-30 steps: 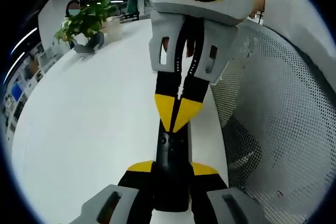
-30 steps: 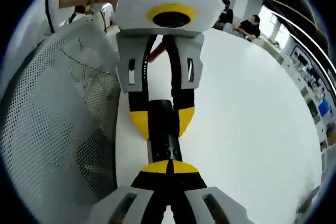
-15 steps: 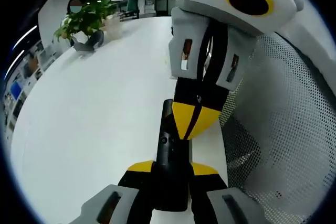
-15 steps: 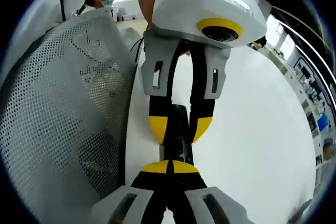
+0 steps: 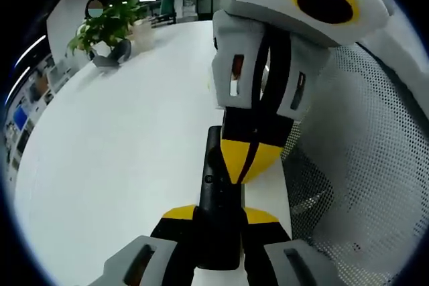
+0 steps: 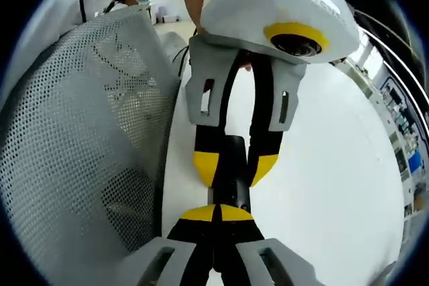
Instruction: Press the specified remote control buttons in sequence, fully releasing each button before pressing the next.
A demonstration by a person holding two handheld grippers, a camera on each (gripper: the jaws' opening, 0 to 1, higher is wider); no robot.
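White worktop beneath, black remote clamped lengthwise in left gripper, long axis running toward 12 o'clock, right gripper pressed together, tips hovering on its buttons from 1 o'clock, nearer for pressing.

We look from each gripper's camera, close above the white desk at its edge by the mesh chair back, the two views facing one another along the black remote control that both share, each showing the opposite gripper.
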